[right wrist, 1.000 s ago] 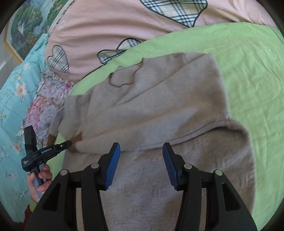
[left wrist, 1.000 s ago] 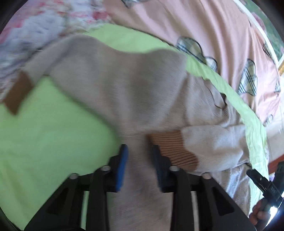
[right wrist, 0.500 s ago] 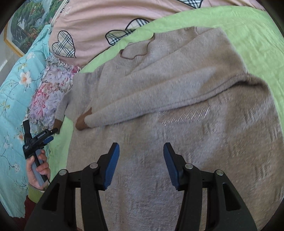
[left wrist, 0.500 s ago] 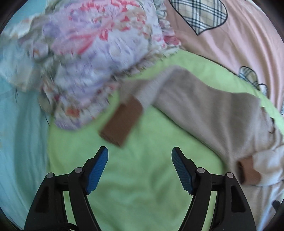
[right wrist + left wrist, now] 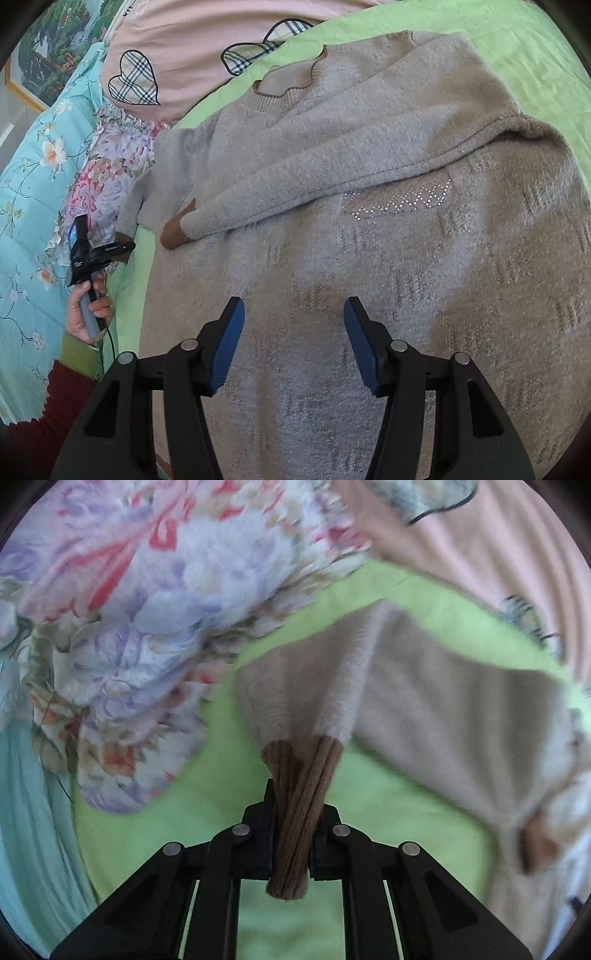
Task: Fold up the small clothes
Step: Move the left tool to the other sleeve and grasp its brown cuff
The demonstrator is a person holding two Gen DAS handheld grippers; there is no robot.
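Observation:
A beige knit sweater [image 5: 369, 221] with brown cuffs lies flat on a green sheet [image 5: 535, 48], one sleeve [image 5: 295, 177] folded across its chest. My left gripper [image 5: 291, 819] is shut on the brown cuff [image 5: 295, 812] of the other sleeve [image 5: 306, 686], which is bunched between the jaws. In the right wrist view the left gripper [image 5: 123, 247] sits at the sweater's left edge, held by a hand. My right gripper [image 5: 293, 343] is open and empty, hovering over the sweater's lower body.
A floral pillow [image 5: 129, 627] lies close left of the held sleeve. A pink quilt with plaid hearts [image 5: 192, 55] lies beyond the collar. A turquoise floral cover [image 5: 29, 184] is at left, a framed picture [image 5: 40, 48] on the wall.
My left gripper moved forward to the loose sleeve cuff and shut on it; half a second ago it was open. My right gripper stayed open over the sweater and drew back slightly.

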